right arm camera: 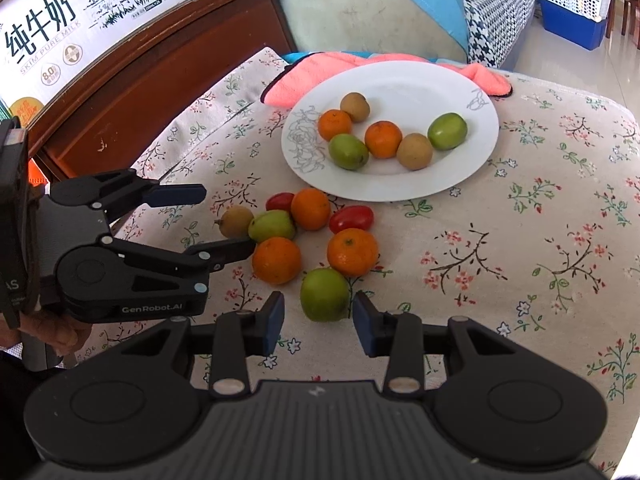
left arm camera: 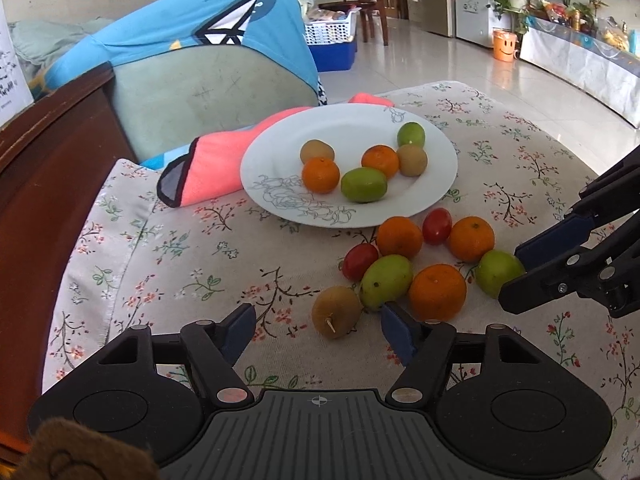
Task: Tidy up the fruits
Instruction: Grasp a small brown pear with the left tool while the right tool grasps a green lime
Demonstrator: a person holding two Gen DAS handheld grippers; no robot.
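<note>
A white plate (left arm camera: pixel 280 152) (right arm camera: pixel 452 184) holds several fruits: oranges, green jujubes and brown kiwis. More loose fruit lies on the floral cloth in front of it: oranges (left arm camera: pixel 438 292), red tomatoes (left arm camera: pixel 437 226), green jujubes and a brown kiwi (left arm camera: pixel 336 311) (right arm camera: pixel 236 222). My left gripper (left arm camera: pixel 318 330) (right arm camera: pixel 224 220) is open, its fingers flanking the kiwi, with a green jujube (left arm camera: pixel 386 280) at its right finger. My right gripper (right arm camera: pixel 319 322) (left arm camera: pixel 516 272) is open around a green jujube (right arm camera: pixel 325 294) (left arm camera: pixel 496 278), pads apart from it.
A pink cloth (left arm camera: pixel 212 168) lies under the plate's far-left edge. A blue and green cushion (left arm camera: pixel 200 80) and a dark wooden frame (left arm camera: pixel 48 168) stand behind and to the left. A milk carton (right arm camera: pixel 80 20) sits on the frame. The cloth's right side is bare (right arm camera: pixel 540 240).
</note>
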